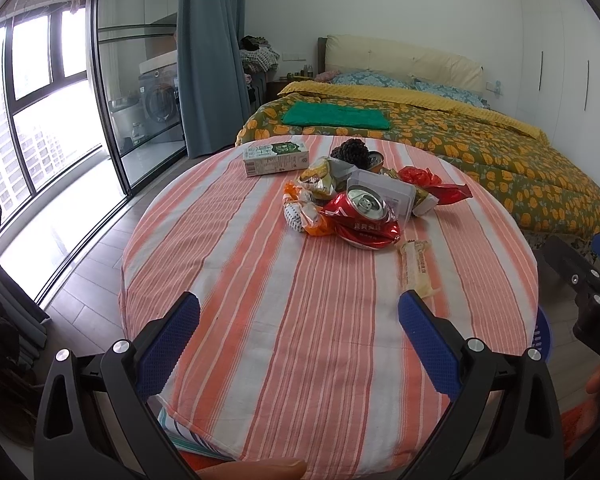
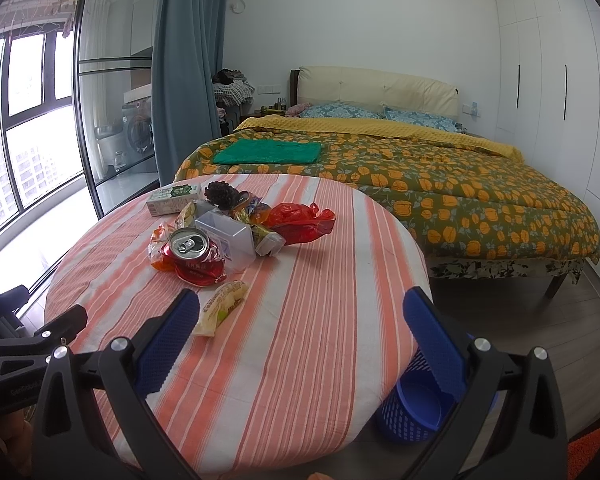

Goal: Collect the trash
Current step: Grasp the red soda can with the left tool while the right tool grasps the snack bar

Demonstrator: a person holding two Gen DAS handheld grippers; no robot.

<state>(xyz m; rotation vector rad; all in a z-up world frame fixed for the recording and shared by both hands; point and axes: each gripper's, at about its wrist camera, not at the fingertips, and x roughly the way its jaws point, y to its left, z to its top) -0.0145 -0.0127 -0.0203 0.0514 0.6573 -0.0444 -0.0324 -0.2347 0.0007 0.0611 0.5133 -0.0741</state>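
Observation:
A heap of trash lies mid-table on the striped cloth: a crushed red can (image 1: 365,204) (image 2: 188,246), a clear plastic box (image 1: 383,196) (image 2: 230,236), a red plastic bag (image 1: 421,180) (image 2: 300,218), orange wrappers (image 1: 303,210), a milk carton (image 1: 276,158) (image 2: 172,198) and a dark pinecone (image 1: 351,152) (image 2: 220,194). A pale snack wrapper (image 1: 415,272) (image 2: 222,306) lies nearer. My left gripper (image 1: 300,320) is open and empty above the table's near side. My right gripper (image 2: 301,320) is open and empty too, the wrapper by its left finger. A blue mesh bin (image 2: 411,408) stands on the floor to the table's right.
The round table (image 1: 260,320) (image 2: 300,272) stands before a bed (image 1: 459,140) (image 2: 419,176) with a floral quilt and folded green cloth. Glass doors and a blue curtain (image 1: 208,60) are at the left, white wardrobes (image 2: 547,80) at the right. Each gripper shows at the other view's edge.

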